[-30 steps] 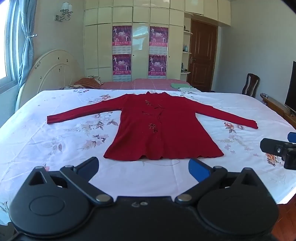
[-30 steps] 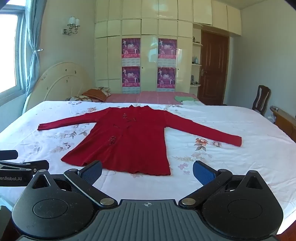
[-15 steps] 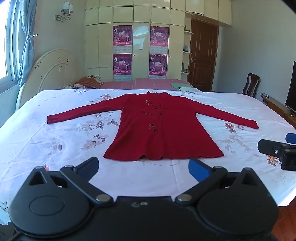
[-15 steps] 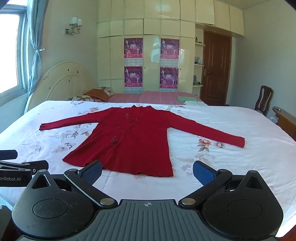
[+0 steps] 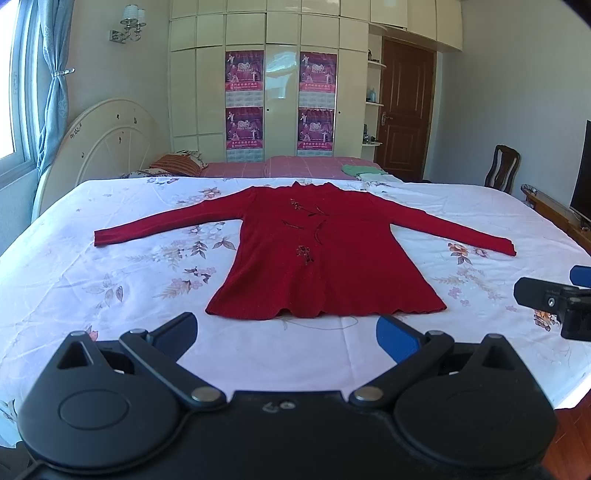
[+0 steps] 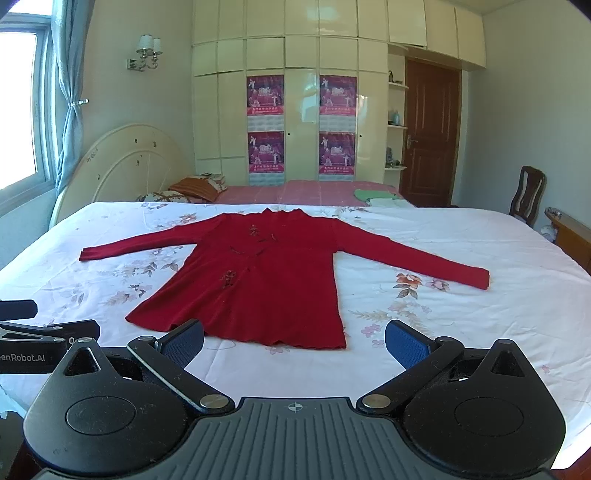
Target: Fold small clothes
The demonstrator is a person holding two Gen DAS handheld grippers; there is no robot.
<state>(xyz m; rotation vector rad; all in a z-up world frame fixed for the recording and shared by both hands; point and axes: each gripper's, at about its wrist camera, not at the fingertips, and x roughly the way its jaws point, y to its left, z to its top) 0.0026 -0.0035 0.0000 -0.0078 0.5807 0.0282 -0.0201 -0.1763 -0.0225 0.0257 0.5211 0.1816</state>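
Here, a wide bed with a white floral sheet fills the foreground of a bedroom, daylight coming from a window with a blue curtain on the left. Behind the sheet runs a pink checked bedspread with a striped pillow at its left end and a small green folded cloth at its right. A rounded cream headboard stands on the left, a cream wardrobe wall with four purple posters at the back, a twin wall lamp above the headboard, a brown door to the right, then a wooden chair and the dark edge of a TV screen. The red long-sleeved top lies flat, face up, mid-sheet, both sleeves spread outward, hem toward the cameras, collar toward the wardrobe; nothing rests on it. The left gripper hangs just short of the hem, its blue-padded fingers spread wide, holding nothing, not touching the cloth. The right gripper hangs likewise at the hem's right part, fingers wide apart and empty. Each gripper shows at the edge of the other's view, beside the sheet's near edge.
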